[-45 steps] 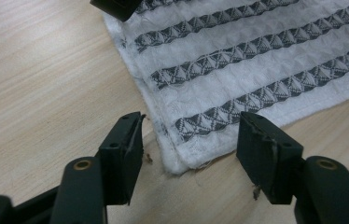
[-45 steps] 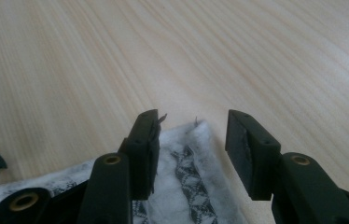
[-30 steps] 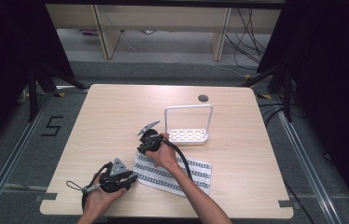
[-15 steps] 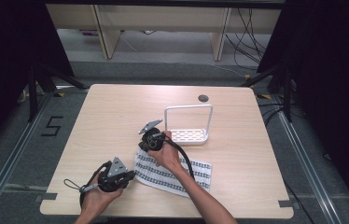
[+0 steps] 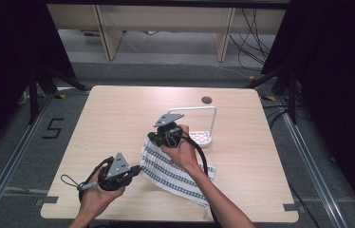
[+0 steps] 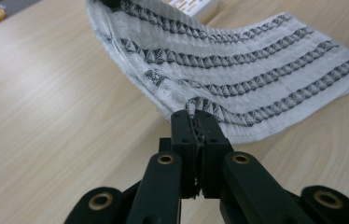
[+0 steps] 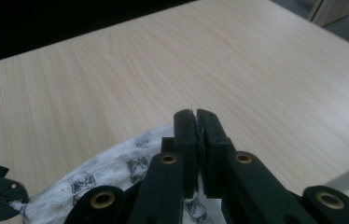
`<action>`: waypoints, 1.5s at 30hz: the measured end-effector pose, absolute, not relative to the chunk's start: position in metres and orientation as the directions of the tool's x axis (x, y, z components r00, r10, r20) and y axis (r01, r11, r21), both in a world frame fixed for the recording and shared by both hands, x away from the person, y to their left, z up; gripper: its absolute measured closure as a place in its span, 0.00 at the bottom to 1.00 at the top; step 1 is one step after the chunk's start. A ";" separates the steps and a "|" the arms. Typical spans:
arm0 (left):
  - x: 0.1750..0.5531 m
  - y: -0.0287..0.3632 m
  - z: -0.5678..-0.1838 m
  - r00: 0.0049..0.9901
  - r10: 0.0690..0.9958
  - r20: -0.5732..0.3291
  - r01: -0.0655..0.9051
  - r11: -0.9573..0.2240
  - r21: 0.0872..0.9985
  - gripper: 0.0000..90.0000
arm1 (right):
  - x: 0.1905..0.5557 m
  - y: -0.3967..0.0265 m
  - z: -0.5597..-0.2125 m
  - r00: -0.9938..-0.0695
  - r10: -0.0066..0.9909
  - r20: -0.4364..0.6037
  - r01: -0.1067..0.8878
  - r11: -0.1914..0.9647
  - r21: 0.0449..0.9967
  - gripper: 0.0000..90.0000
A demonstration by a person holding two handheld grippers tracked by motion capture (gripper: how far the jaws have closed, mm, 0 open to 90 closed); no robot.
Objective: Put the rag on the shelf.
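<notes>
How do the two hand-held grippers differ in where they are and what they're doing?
The left hand-held gripper sits low near the table's front, pinching the striped white cloth's near corner. The right hand-held gripper is raised farther back beside the white wire rack, lifting another corner. Both are shut on the cloth.

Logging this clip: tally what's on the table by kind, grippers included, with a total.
Handheld grippers: 2, left gripper and right gripper, both shut on the cloth
Striped cloth: 1
White rack with a wire handle: 1
Total: 4
</notes>
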State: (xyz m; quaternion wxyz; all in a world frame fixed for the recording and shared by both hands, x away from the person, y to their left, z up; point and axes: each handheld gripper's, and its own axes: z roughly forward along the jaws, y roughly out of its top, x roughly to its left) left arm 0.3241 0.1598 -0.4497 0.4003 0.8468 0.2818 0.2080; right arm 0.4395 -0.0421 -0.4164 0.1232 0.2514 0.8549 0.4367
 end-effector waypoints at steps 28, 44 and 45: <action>0.366 0.114 -0.291 0.815 0.525 0.247 0.114 -0.563 0.818 0.97 | 0.394 -0.151 -0.280 -0.745 0.654 -0.131 0.175 0.381 0.908 0.99; 0.417 0.091 -0.265 0.798 0.570 0.198 0.169 -0.526 0.833 0.97 | 0.420 -0.176 -0.264 -0.660 0.743 -0.112 0.229 0.341 0.912 0.99; 0.421 0.090 -0.262 0.794 0.577 0.191 0.173 -0.516 0.839 0.97 | 0.421 -0.177 -0.262 -0.661 0.743 -0.108 0.227 0.334 0.915 0.99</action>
